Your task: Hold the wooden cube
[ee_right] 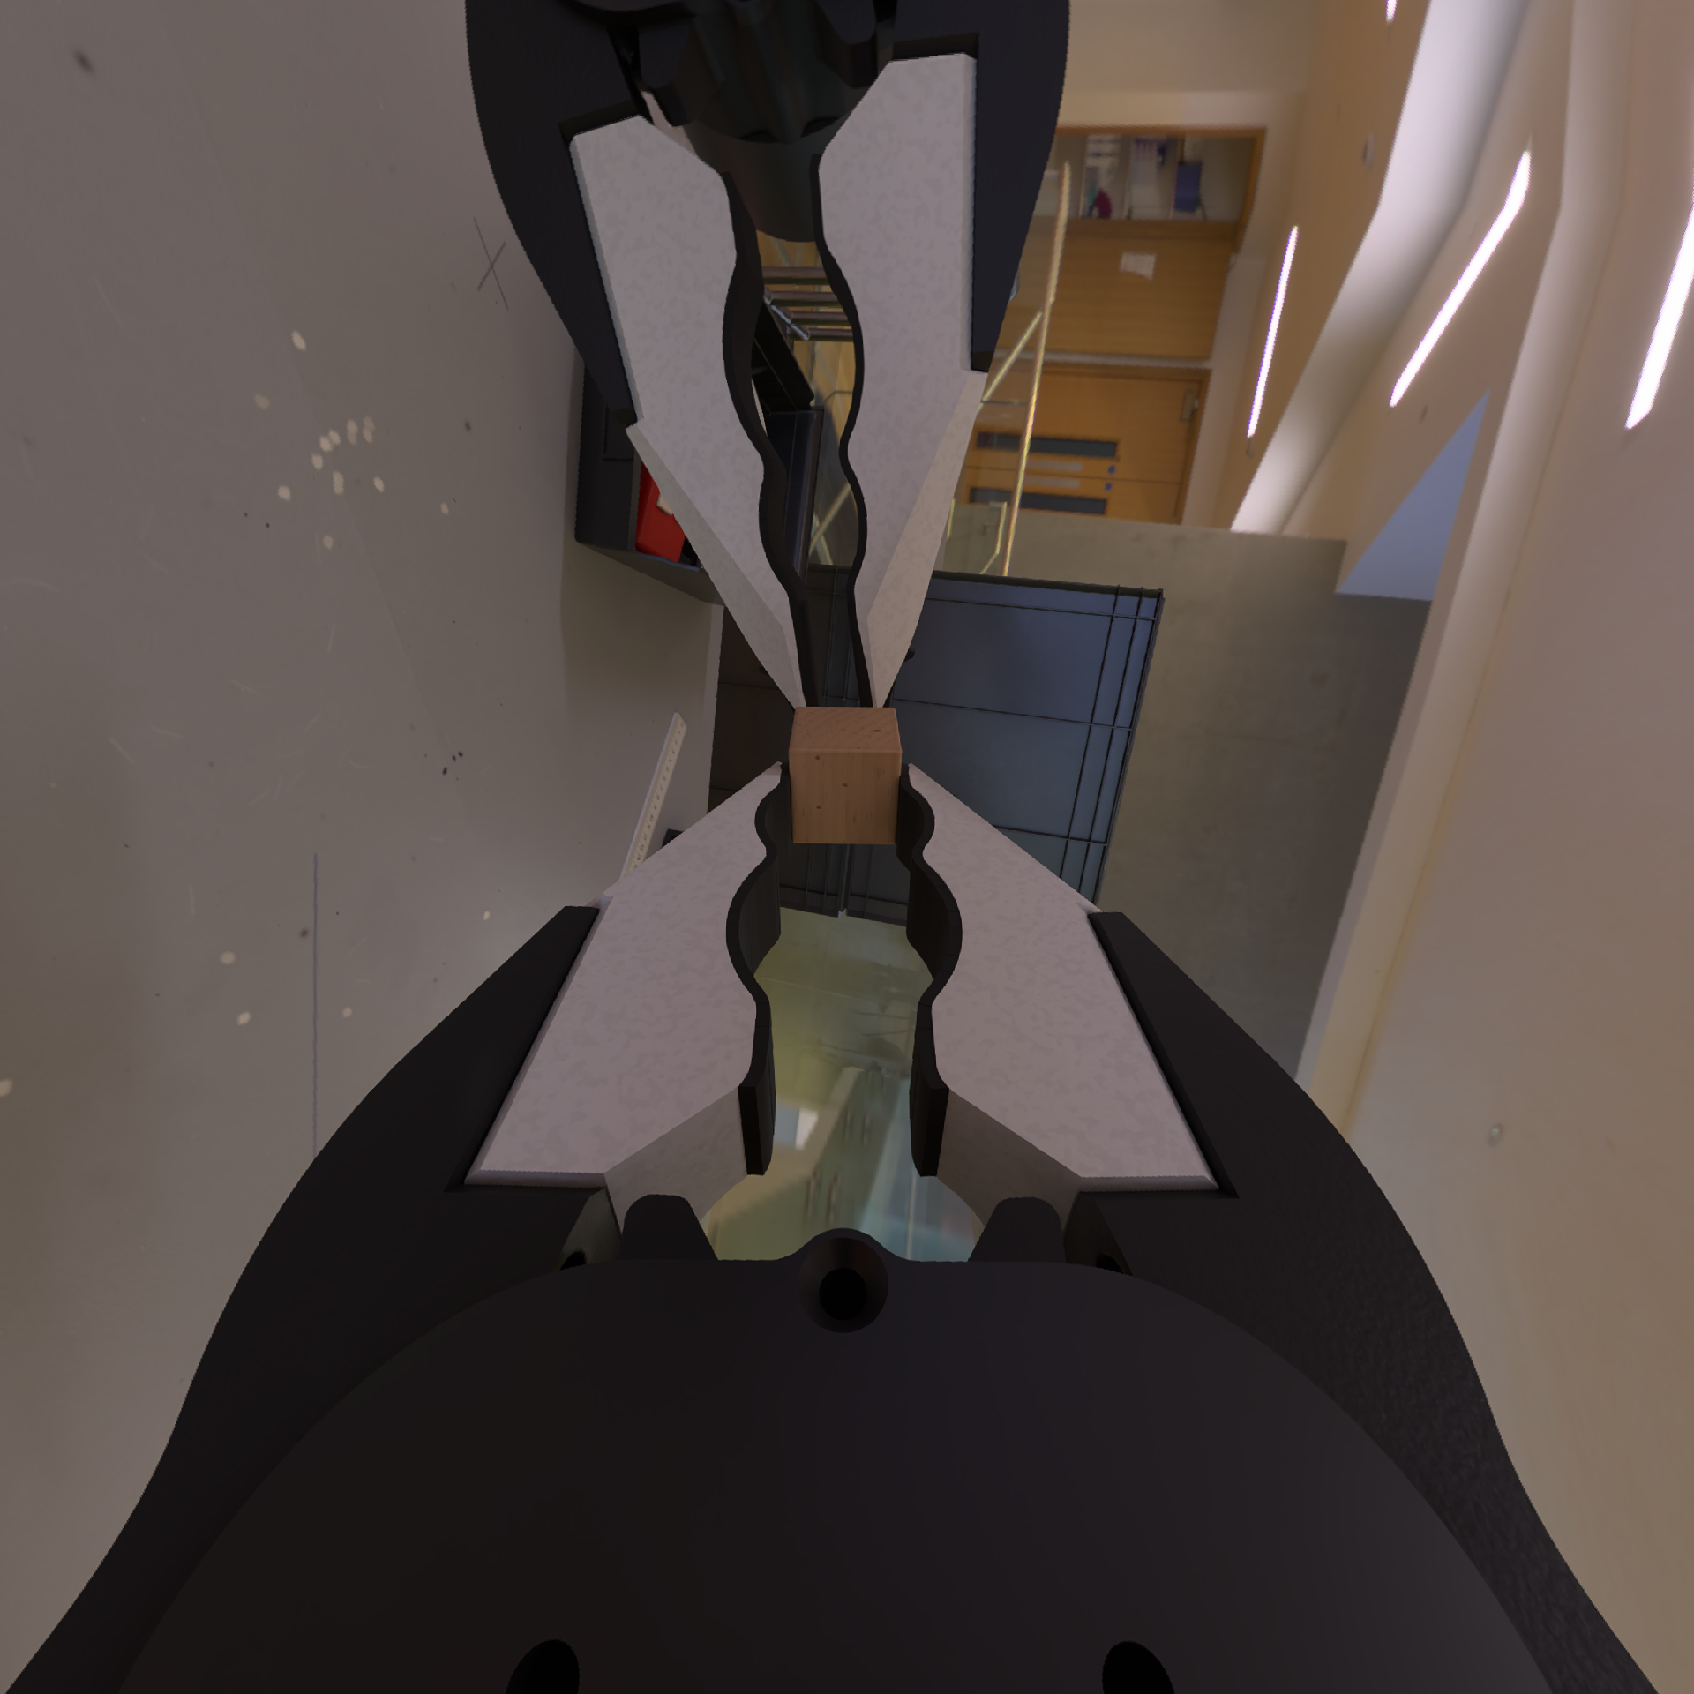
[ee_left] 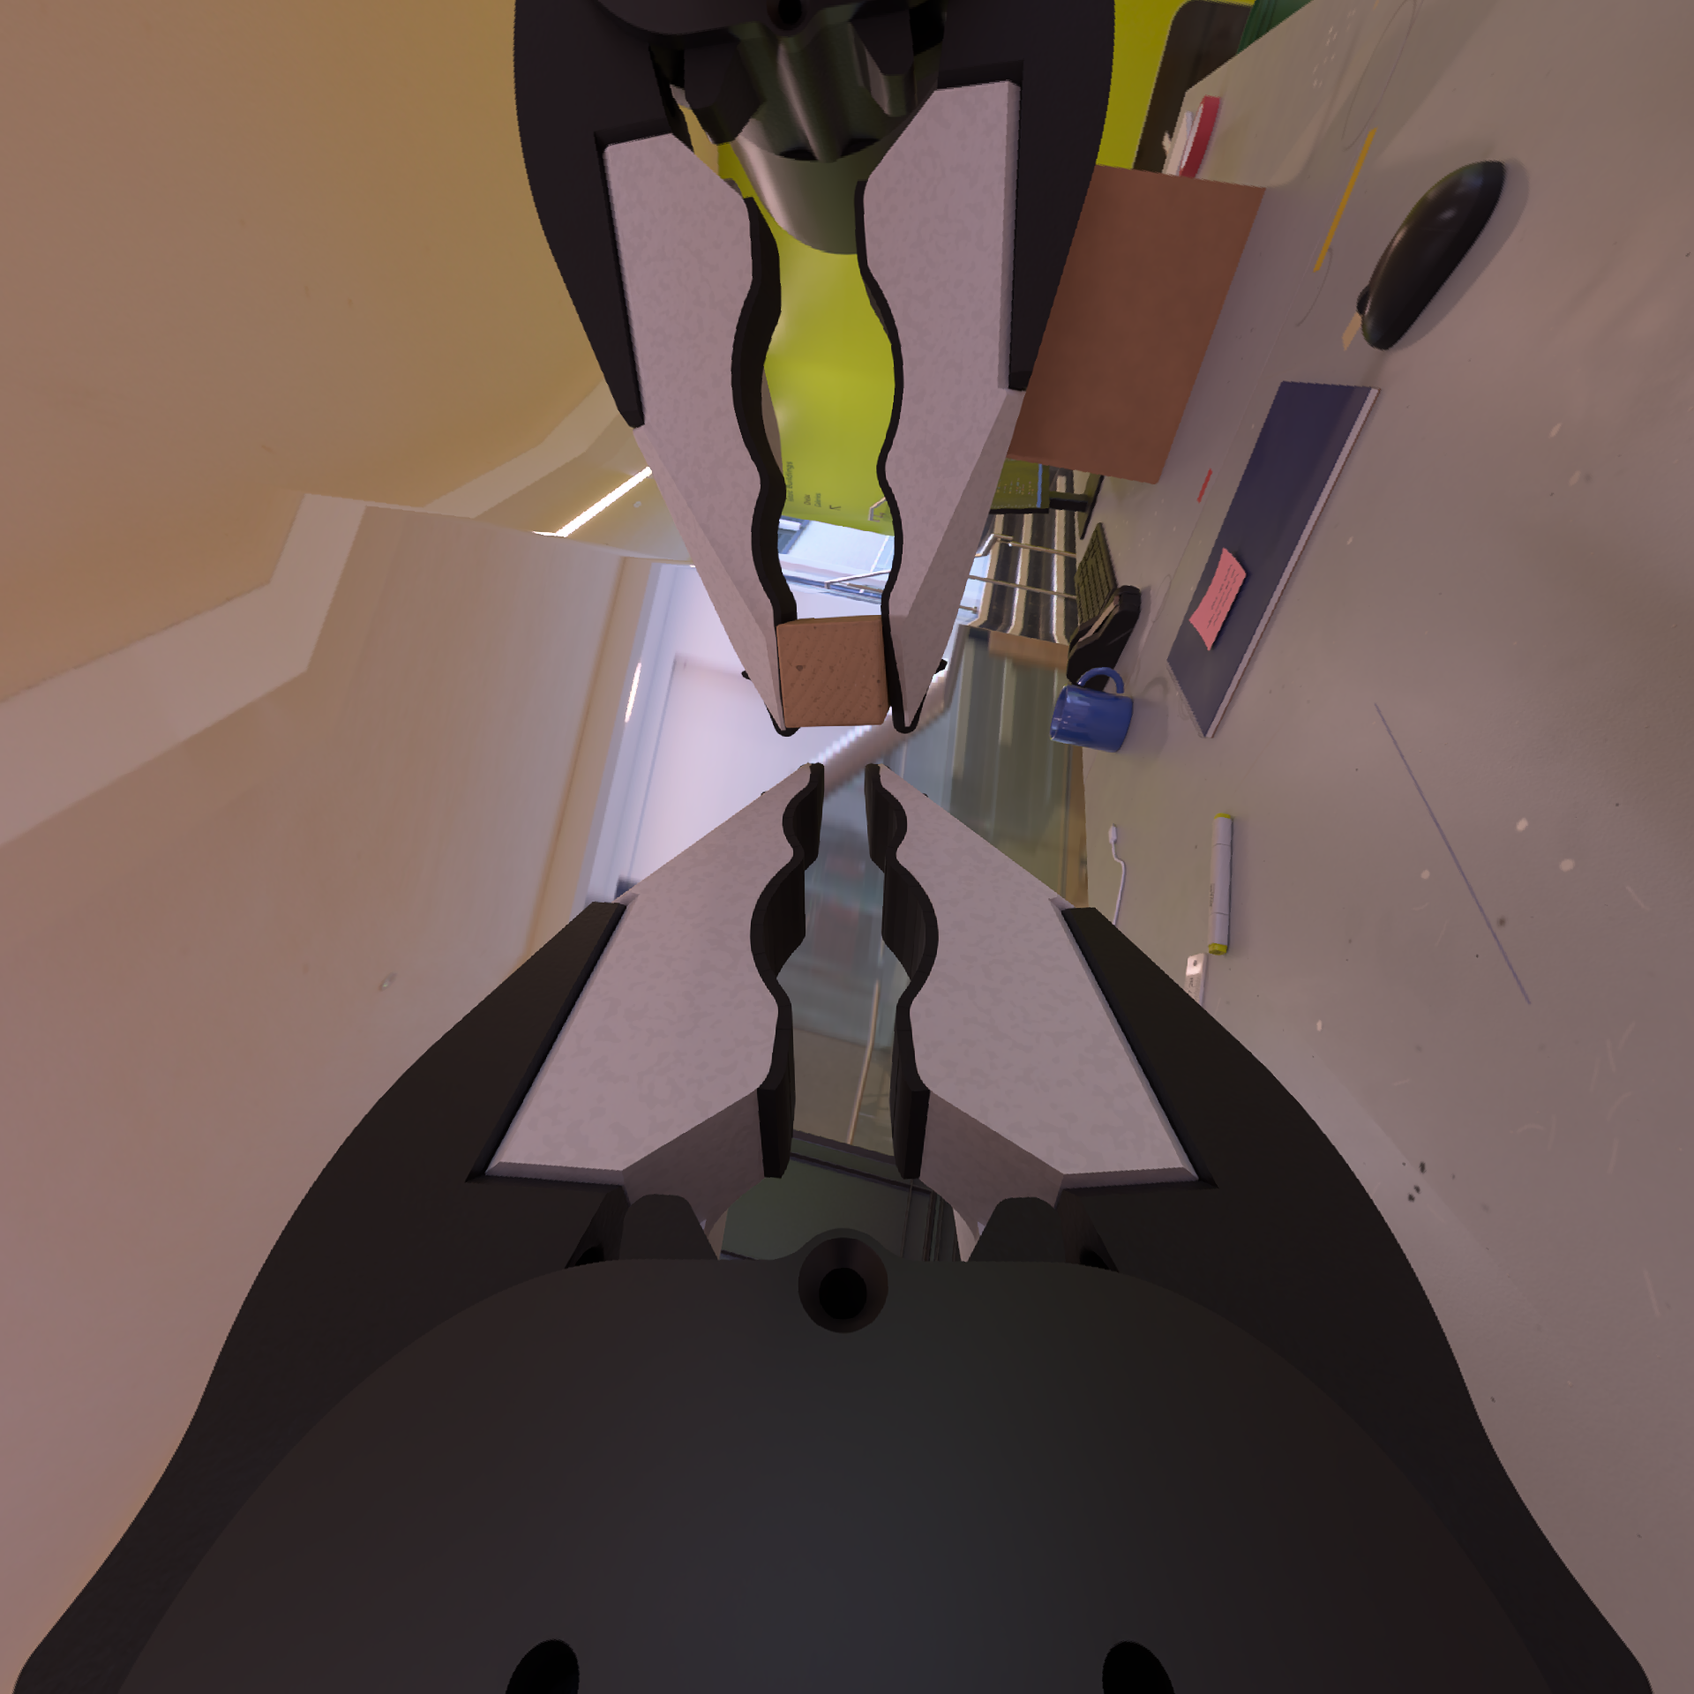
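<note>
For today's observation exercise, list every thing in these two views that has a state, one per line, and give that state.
wooden cube: off the table, gripped between the right gripper's fingertips.
right gripper: shut on the cube.
left gripper: narrow gap between the fingertips, empty, facing the cube without touching it.
blue mug: on the table, handle showing.
marker pen: lying on the table, capped.

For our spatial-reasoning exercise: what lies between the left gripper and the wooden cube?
Nothing: the left wrist view shows a bare gap between left gripper and wooden cube.

two tongs, one wooden cube, one blue mug
</note>
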Controlling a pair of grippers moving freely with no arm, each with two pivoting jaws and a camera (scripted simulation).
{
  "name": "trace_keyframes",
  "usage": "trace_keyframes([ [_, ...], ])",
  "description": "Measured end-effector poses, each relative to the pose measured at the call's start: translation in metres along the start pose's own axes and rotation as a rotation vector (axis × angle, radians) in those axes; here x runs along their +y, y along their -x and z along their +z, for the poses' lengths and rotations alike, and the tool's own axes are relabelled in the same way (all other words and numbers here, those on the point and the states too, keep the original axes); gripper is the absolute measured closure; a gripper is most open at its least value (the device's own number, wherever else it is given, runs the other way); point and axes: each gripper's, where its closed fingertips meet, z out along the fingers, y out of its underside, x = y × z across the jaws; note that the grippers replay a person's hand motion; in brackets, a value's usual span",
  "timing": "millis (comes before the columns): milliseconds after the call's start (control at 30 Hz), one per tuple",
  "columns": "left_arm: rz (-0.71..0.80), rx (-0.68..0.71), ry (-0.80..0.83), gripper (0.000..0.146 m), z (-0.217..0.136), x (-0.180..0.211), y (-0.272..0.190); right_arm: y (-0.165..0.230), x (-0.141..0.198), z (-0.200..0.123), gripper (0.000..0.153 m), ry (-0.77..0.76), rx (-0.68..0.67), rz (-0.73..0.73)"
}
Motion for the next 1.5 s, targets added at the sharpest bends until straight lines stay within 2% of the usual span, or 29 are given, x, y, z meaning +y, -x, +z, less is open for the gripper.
trace_keyframes([
  [300,-0.030,-0.009,0.032,0.138,0.0006,0.0020,0.0029,-0.0034,0.0007,0.0006,0.131,0.013,0.029,0.048],
  [533,0.002,0.002,0.068,0.138,0.0025,0.0049,0.0000,0.0009,-0.0007,0.0029,0.131,0.016,-0.012,0.123],
  [700,0.011,0.001,0.077,0.138,0.0027,0.0072,-0.0002,-0.0007,0.0025,0.0057,0.131,0.084,0.044,-0.004],
  [867,0.013,-0.009,0.073,0.139,0.0012,0.0062,0.0026,-0.0036,0.0042,0.0050,0.131,0.088,0.055,0.020],
  [1167,-0.009,-0.012,0.056,0.138,-0.0008,0.0036,0.0055,-0.0084,0.0008,0.0022,0.131,0.100,0.106,-0.085],
  [1500,0.035,0.001,0.073,0.138,0.0012,0.0049,0.0003,-0.0033,0.0051,0.0036,0.131,0.134,0.022,-0.067],
])
